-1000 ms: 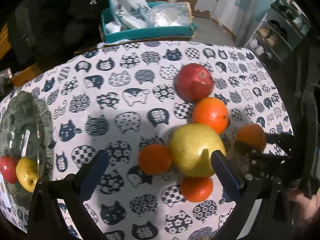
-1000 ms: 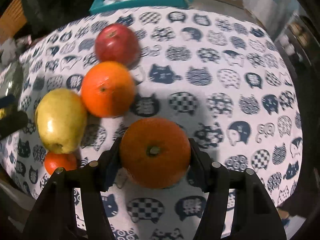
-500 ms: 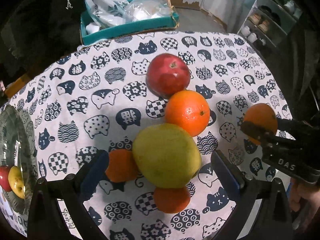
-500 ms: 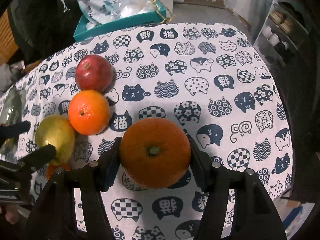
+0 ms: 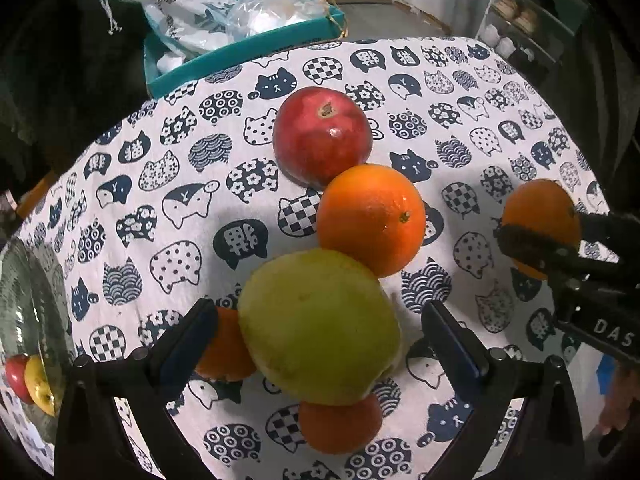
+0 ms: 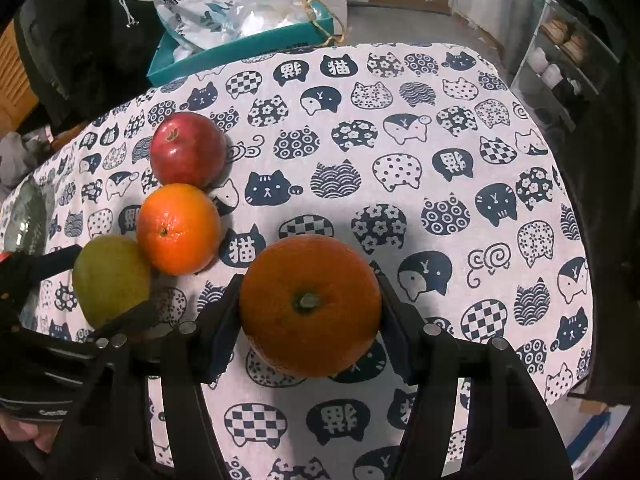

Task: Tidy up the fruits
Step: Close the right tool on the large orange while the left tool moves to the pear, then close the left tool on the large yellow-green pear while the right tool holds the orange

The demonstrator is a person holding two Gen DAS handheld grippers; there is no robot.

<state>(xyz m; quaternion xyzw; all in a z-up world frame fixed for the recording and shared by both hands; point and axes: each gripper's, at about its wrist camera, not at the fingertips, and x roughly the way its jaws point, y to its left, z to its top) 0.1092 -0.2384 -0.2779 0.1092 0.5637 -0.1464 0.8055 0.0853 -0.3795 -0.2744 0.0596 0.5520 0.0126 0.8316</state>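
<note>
Between the right gripper's (image 6: 310, 316) jaws, clamped: an orange (image 6: 310, 306).

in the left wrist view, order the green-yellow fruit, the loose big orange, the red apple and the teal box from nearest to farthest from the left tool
1. Green-yellow fruit: between the open fingers of the left tool, in the centre.
2. Big orange: just beyond it, slightly right, touching it.
3. Red apple: further back, behind the orange.
4. Teal box: farthest, past the table's far edge, upper left.

held orange (image 6: 310, 306) | red apple (image 5: 322, 136), orange (image 5: 372, 218), green pear (image 5: 320, 326) touching in row on cloth
</note>
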